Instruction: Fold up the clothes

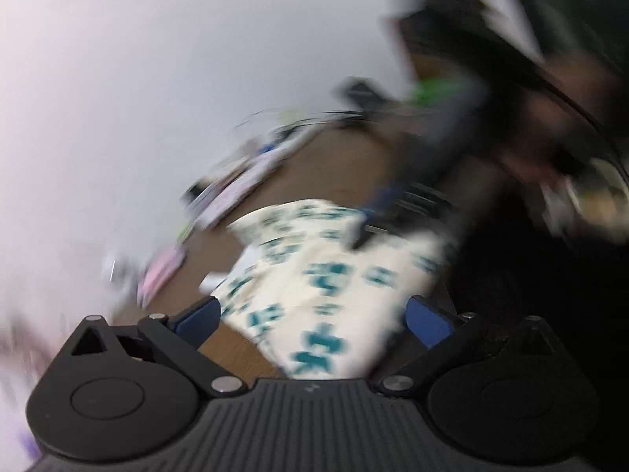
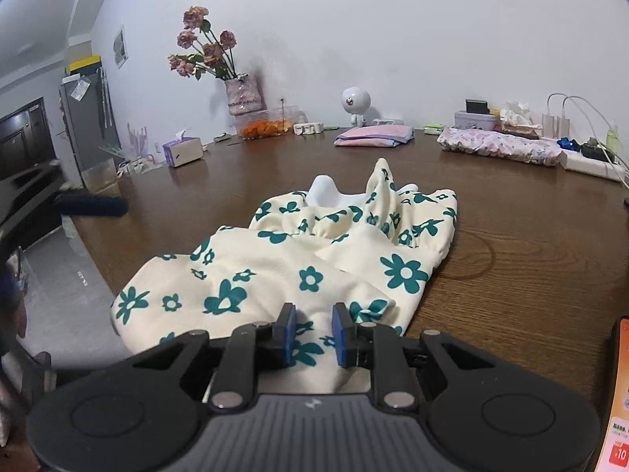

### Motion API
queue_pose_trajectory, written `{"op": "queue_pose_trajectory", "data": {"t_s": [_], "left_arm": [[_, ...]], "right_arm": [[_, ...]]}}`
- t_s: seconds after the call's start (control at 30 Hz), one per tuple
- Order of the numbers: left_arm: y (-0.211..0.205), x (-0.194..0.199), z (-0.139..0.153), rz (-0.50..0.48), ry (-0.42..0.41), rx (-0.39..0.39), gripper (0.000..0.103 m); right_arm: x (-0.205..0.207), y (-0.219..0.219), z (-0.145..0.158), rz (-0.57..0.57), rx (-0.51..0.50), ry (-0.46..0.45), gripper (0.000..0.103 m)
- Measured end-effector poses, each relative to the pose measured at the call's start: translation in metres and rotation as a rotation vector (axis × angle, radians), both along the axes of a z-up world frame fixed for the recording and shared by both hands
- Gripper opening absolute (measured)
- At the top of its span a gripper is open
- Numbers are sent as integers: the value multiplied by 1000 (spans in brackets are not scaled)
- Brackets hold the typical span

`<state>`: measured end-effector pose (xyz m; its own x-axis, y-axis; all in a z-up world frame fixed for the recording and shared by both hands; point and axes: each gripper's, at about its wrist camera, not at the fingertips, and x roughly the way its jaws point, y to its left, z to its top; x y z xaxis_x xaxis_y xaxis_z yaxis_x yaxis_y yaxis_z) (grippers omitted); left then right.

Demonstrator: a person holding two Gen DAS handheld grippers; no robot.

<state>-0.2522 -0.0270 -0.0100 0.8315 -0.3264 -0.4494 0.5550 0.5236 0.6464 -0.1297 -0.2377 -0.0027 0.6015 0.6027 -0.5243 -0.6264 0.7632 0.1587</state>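
left wrist view, heavily blurred: the left gripper [image 1: 312, 316] has its blue pads spread wide, nothing pressed between them. the cream garment with teal flowers [image 1: 322, 275] lies on the brown table [image 1: 334, 165] just ahead of it, and the right gripper [image 1: 365, 232] meets the garment's far edge.

right wrist view: the right gripper [image 2: 312, 332] has its jaws narrowed on a raised fold of the garment [image 2: 275, 271], which lies crumpled on the table [image 2: 511, 236] from the near edge toward the middle. well beyond the garment, by the wall, are a folded pink cloth [image 2: 373, 135], a vase of dried roses [image 2: 241, 94] and a tissue box [image 2: 182, 151].
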Motion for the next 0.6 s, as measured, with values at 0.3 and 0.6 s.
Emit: {"op": "queue_pose_trajectory", "data": {"t_s": [0.3,0.6], "left_arm": [[-4,0,-42,-108,-19,216,88],[-3,0,-41,-176,-17,206,51]], "right_arm": [[-2,-8,1,19,27,52,18],[-15,-9,5,26,1,68,18]]}}
